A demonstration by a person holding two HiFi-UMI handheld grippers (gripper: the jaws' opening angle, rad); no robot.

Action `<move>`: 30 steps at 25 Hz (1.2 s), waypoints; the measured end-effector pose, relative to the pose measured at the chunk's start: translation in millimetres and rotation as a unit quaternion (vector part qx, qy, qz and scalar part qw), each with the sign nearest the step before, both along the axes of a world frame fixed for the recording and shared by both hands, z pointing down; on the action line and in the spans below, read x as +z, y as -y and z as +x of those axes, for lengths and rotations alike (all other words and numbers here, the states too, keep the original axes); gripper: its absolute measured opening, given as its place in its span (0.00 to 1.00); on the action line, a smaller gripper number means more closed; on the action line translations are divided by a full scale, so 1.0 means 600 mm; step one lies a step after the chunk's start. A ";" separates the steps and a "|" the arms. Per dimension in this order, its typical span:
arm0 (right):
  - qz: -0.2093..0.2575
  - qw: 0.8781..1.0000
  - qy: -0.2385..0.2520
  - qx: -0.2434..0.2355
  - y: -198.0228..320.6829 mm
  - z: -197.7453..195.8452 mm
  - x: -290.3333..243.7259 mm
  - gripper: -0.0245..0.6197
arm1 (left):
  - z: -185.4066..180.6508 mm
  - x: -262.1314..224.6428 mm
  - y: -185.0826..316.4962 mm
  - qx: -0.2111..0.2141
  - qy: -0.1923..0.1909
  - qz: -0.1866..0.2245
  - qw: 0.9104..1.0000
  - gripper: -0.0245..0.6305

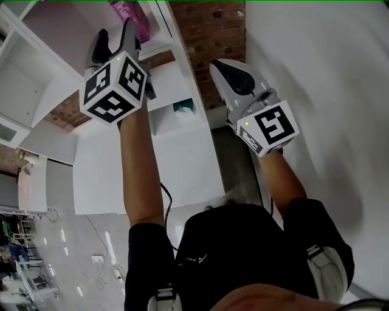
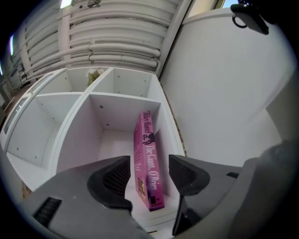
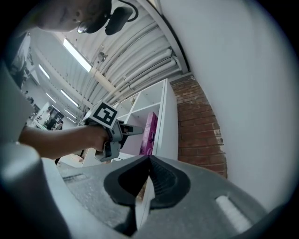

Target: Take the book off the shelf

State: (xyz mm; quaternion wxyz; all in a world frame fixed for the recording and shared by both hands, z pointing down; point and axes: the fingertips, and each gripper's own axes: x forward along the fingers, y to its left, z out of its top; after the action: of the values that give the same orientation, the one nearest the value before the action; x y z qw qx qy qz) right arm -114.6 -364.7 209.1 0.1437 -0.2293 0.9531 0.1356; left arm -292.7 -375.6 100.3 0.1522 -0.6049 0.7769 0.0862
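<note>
A pink book (image 2: 147, 158) stands upright in the right-hand compartment of the white shelf (image 2: 121, 100), leaning against the compartment's right wall. My left gripper (image 2: 149, 175) is held in front of that compartment, open, with the book's spine seen through the gap and neither pad touching it. In the head view the left gripper (image 1: 117, 33) points up at the book (image 1: 129, 12). My right gripper (image 1: 234, 76) hangs apart to the right, near the white wall. Its jaws (image 3: 148, 177) are shut with nothing in them. From the right gripper view the book (image 3: 149, 133) shows just beyond the left gripper (image 3: 135, 130).
A brick wall (image 1: 209, 30) runs beside the shelf's right side, and a plain white wall (image 1: 316, 73) follows it. A low white cabinet (image 1: 152, 170) stands below the shelf with a small green object (image 1: 182, 108) on it. Cables (image 1: 103, 267) lie on the glossy floor.
</note>
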 end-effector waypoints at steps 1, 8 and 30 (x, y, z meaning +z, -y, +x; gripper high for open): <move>0.000 1.000 0.002 -0.001 0.002 -0.001 -0.001 0.04 | -0.003 -0.005 0.012 -0.004 0.001 -0.007 1.000 0.42; 0.008 1.000 0.014 0.002 0.010 0.004 -0.015 0.04 | -0.018 -0.008 0.080 -0.012 -0.002 -0.061 0.998 0.43; -0.009 1.000 0.022 0.007 0.005 0.005 0.018 0.04 | -0.049 0.043 0.127 -0.013 -0.014 -0.134 0.991 0.25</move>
State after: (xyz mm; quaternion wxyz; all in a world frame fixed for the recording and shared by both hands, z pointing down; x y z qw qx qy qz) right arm -111.5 -367.6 220.1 0.1618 -0.2400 0.9493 0.1227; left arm -321.9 -451.9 126.2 0.0599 -0.6082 0.7914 -0.0127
